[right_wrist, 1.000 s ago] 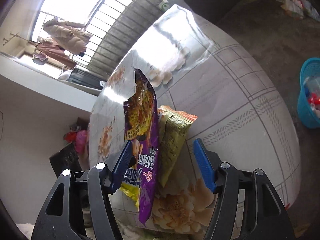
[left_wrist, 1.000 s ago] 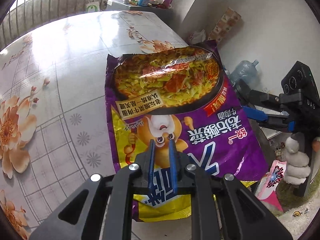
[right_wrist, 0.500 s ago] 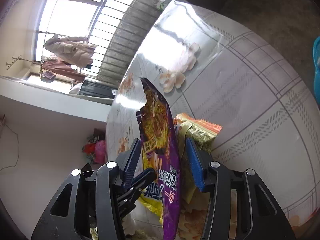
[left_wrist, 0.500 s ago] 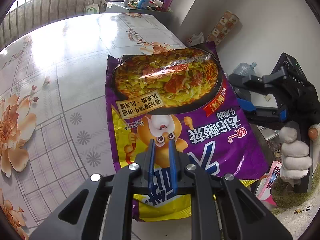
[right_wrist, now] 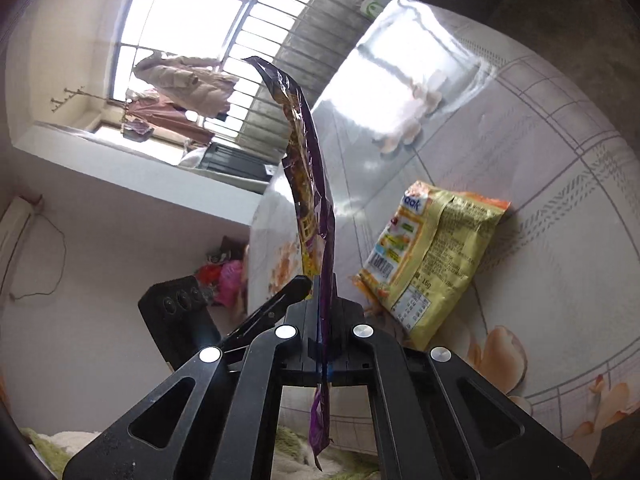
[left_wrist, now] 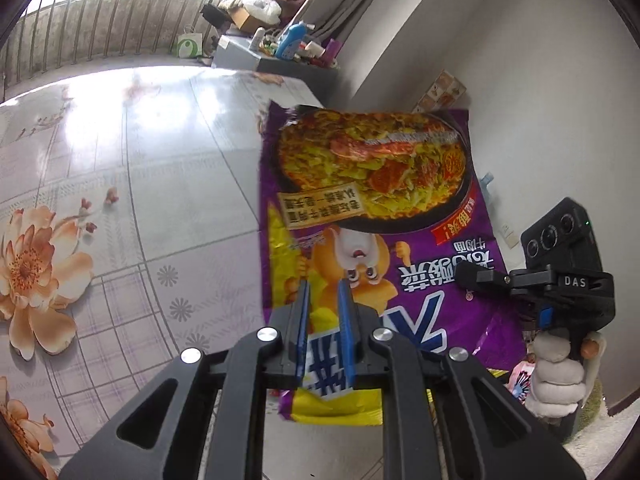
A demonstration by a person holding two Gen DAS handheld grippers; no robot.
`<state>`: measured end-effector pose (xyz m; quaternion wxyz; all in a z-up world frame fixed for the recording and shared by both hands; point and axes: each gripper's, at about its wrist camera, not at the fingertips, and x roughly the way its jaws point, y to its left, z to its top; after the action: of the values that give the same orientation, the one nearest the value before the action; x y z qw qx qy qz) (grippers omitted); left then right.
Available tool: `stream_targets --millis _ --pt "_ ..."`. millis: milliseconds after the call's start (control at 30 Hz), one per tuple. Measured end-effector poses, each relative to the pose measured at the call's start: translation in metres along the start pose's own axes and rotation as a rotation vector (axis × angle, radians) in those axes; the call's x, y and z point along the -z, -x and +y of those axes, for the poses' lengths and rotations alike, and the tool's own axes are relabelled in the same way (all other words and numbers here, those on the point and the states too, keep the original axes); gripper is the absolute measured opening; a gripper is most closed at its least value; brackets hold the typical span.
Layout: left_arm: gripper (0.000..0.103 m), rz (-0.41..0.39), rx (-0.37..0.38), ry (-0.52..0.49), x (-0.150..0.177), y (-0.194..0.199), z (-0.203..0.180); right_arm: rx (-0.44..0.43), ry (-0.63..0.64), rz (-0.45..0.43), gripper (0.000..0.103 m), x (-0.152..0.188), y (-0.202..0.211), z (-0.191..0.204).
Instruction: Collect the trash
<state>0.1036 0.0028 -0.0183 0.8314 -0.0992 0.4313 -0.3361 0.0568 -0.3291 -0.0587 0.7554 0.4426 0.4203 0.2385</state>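
Note:
A purple and yellow noodle wrapper hangs in the air above the table edge. My left gripper is shut on its lower yellow part. My right gripper is shut on the same wrapper, seen edge-on and standing upright between the fingers. In the left wrist view the right gripper grips the wrapper's right side, held by a gloved hand. A yellow snack packet lies flat on the table to the right of my right gripper.
The table has a glossy floral cover. A low cabinet with bottles stands beyond its far end. A white wall is on the right. A pink bag lies on the floor by the wall.
My right gripper has closed on the wrapper's side. The wrapper has risen off the table and both grippers hold it. The yellow packet beneath it now lies uncovered.

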Motion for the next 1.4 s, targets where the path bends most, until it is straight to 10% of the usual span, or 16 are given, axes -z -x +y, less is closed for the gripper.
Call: stream_targets --millis 167,267,633,1133,1400 --pt "0.014 0.009 -0.002 0.046 0.000 0.005 0.006 0.020 0.001 -0.121 0.000 -0.011 0.061 -0.018" --pt "0.014 0.085 -0.004 0.065 0.009 -0.012 0.007 0.171 0.009 -0.160 0.000 -0.009 0.081 -0.034" --pt "0.040 0.225 0.113 0.174 0.005 -0.045 0.001 0.499 0.064 -0.092 0.000 0.003 0.056 -0.037" --pt "0.040 0.208 0.056 0.153 -0.010 -0.072 -0.012 0.524 0.096 -0.060 0.000 0.000 0.049 -0.034" --pt "0.020 0.209 -0.020 0.060 -0.012 -0.082 -0.026 0.525 0.104 -0.058 0.000 -0.001 0.044 -0.033"
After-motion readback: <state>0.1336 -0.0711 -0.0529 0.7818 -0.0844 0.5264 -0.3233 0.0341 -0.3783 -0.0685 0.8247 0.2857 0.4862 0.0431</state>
